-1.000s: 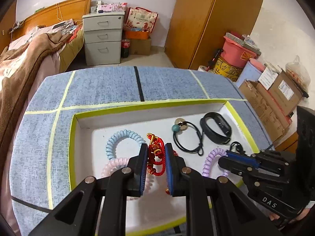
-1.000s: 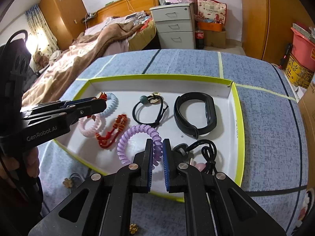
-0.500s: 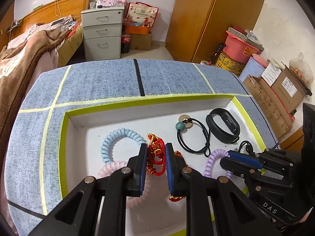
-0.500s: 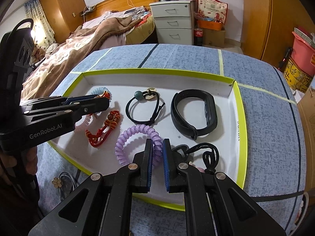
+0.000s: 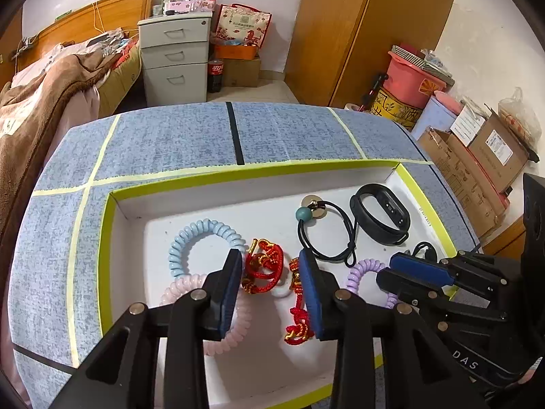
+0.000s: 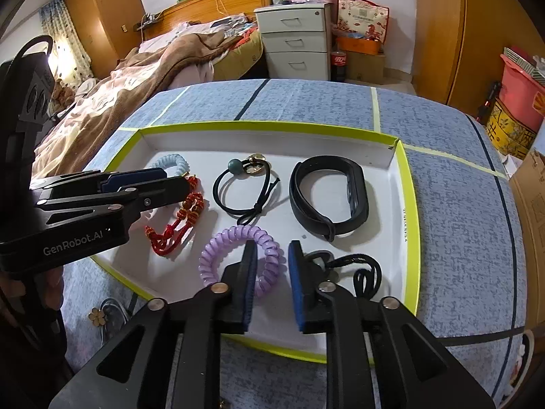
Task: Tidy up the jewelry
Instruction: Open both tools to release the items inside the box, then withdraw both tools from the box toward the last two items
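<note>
A white tray with a lime rim [image 5: 105, 238] [image 6: 408, 225] holds the jewelry. In it lie a light blue coil band [image 5: 204, 235], a pink coil band [image 5: 238, 320], red knotted bracelets [image 5: 265, 266] [image 6: 180, 221], a black hair tie with a teal bead [image 5: 323, 235] [image 6: 245, 187], a black wristband [image 5: 381, 214] [image 6: 330, 201], a purple coil band [image 6: 238, 259] and a black cord [image 6: 361, 269]. My left gripper [image 5: 272, 289] is open above the red bracelets. My right gripper [image 6: 270, 283] is open above the purple coil's right side.
The tray sits on a blue cloth table [image 5: 170, 136] marked with tape lines. A small flower charm [image 6: 97, 315] lies on the cloth outside the tray's near left edge. A bed, drawers, wardrobe and boxes stand around the table.
Both grippers have opened from nearly shut. The left gripper has shifted slightly right over the red bracelets. The jewelry has not moved.
</note>
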`<act>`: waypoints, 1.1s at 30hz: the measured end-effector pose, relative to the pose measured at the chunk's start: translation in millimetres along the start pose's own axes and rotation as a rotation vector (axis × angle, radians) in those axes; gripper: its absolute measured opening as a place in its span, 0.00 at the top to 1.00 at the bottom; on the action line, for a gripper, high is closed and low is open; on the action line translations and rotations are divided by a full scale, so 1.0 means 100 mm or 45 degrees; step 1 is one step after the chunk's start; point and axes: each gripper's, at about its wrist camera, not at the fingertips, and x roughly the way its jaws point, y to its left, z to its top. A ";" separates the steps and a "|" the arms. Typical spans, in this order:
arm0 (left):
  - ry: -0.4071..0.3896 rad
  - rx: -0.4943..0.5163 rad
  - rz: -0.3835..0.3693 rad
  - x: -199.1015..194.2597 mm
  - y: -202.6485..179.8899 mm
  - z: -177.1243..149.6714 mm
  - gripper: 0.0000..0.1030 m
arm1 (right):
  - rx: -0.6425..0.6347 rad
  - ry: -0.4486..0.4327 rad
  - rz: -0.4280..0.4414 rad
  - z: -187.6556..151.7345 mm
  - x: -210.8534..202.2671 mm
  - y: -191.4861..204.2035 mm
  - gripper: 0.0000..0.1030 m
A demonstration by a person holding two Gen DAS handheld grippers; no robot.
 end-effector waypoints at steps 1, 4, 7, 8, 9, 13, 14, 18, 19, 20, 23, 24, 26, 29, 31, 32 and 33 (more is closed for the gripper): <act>0.001 0.000 -0.001 0.00 0.00 0.00 0.64 | -0.001 0.000 0.001 0.00 0.00 0.00 0.77; -0.002 -0.001 -0.002 -0.02 -0.01 -0.01 0.64 | -0.003 -0.001 -0.002 -0.01 -0.02 0.01 0.75; -0.012 -0.002 -0.009 -0.07 -0.02 -0.02 0.60 | 0.001 -0.009 -0.003 -0.01 -0.04 0.02 0.70; -0.015 0.000 -0.010 -0.09 -0.02 -0.03 0.60 | 0.002 -0.012 -0.004 -0.01 -0.05 0.02 0.67; -0.018 -0.003 -0.006 -0.11 -0.01 -0.03 0.60 | 0.004 -0.017 -0.003 -0.01 -0.07 0.02 0.66; -0.043 -0.012 -0.007 -0.21 -0.02 -0.06 0.58 | 0.013 -0.043 -0.004 -0.02 -0.13 0.04 0.66; -0.046 -0.013 -0.009 -0.23 -0.02 -0.07 0.57 | 0.016 -0.050 -0.001 -0.02 -0.16 0.04 0.66; -0.072 -0.025 -0.005 -0.36 -0.02 -0.12 0.53 | 0.024 -0.072 -0.009 -0.06 -0.25 0.05 0.66; -0.079 -0.025 -0.001 -0.39 -0.03 -0.14 0.52 | 0.026 -0.079 -0.009 -0.08 -0.29 0.06 0.65; -0.085 -0.023 0.004 -0.43 -0.03 -0.16 0.51 | 0.028 -0.088 -0.008 -0.09 -0.32 0.07 0.65; -0.105 -0.034 0.009 -0.54 -0.03 -0.24 0.51 | 0.028 -0.107 -0.005 -0.14 -0.41 0.09 0.65; -0.107 -0.038 0.014 -0.57 -0.02 -0.27 0.51 | 0.025 -0.114 -0.007 -0.16 -0.45 0.11 0.64; -0.123 -0.023 0.057 -0.63 -0.04 -0.34 0.50 | 0.024 -0.128 -0.007 -0.19 -0.49 0.13 0.64; -0.134 -0.029 0.076 -0.70 -0.04 -0.44 0.50 | 0.020 -0.139 -0.004 -0.24 -0.56 0.16 0.62; -0.135 -0.037 0.086 -0.74 -0.04 -0.50 0.50 | 0.022 -0.142 -0.007 -0.27 -0.59 0.17 0.61; -0.137 -0.028 0.099 -0.75 -0.05 -0.52 0.50 | 0.024 -0.146 -0.006 -0.29 -0.61 0.18 0.61; -0.140 -0.023 0.110 -0.77 -0.06 -0.55 0.50 | 0.027 -0.148 -0.005 -0.31 -0.63 0.19 0.61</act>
